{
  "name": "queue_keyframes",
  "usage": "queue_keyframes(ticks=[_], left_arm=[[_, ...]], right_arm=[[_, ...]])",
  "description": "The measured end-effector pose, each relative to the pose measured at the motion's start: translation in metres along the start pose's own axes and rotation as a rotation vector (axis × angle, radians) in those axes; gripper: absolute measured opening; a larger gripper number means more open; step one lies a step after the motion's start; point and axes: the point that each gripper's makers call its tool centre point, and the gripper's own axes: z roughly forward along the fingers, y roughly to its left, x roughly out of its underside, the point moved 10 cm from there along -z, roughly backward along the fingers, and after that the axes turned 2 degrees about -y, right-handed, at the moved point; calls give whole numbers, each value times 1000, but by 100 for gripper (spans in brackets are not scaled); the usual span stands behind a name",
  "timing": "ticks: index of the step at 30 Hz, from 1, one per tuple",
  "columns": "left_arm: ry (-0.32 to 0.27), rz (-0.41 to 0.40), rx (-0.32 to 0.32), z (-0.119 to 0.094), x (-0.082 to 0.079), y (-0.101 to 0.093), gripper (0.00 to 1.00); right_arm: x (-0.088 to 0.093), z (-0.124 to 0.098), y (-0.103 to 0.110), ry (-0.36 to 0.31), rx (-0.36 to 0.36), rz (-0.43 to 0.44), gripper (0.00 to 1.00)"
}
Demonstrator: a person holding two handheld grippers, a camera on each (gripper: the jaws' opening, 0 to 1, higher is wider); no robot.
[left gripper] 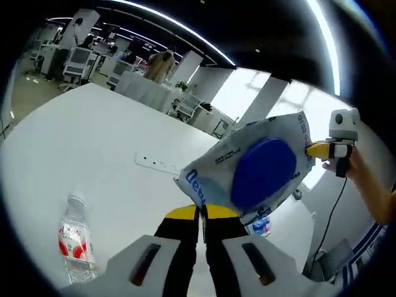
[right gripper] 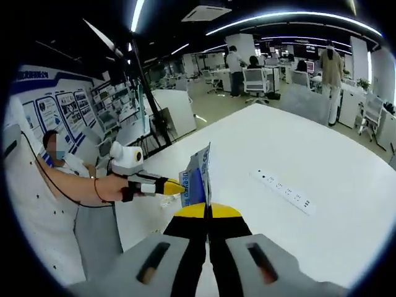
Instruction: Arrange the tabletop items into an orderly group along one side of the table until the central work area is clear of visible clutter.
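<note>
A white and blue wet-wipe pack (left gripper: 253, 170) with a round blue lid hangs in the air above the white table (left gripper: 93, 136). My left gripper (left gripper: 202, 213) is shut on the pack's lower edge. My right gripper (left gripper: 314, 150) comes in from the right, its yellow tips pinching the pack's far edge. In the right gripper view the pack (right gripper: 197, 179) shows edge-on, with my right gripper (right gripper: 209, 210) shut on it and my left gripper (right gripper: 176, 187) gripping it from the left. A clear water bottle (left gripper: 75, 238) with a red label lies on the table at lower left.
A white power strip (left gripper: 158, 163) (right gripper: 288, 192) lies mid-table. Another small bottle (left gripper: 261, 226) peeks out under the pack. A person (right gripper: 55, 179) stands by the table's edge. Office chairs and desks stand beyond the table.
</note>
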Motion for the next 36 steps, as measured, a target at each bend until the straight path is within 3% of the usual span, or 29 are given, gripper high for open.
queue_keyframes(ticks=[9, 17, 22, 28, 36], left_arm=[[14, 74, 19, 2, -20, -18, 0], [67, 213, 19, 10, -33, -33, 0], [129, 295, 25, 15, -31, -43, 0], [177, 315, 30, 22, -28, -45, 0], [271, 354, 36, 39, -11, -44, 0]], right_arm=[[26, -18, -14, -55, 113, 149, 0], [52, -27, -14, -90, 172, 258, 0], [72, -30, -16, -103, 204, 330, 0], [99, -29, -15, -113, 238, 419, 0], [135, -19, -10, -120, 302, 527, 0]])
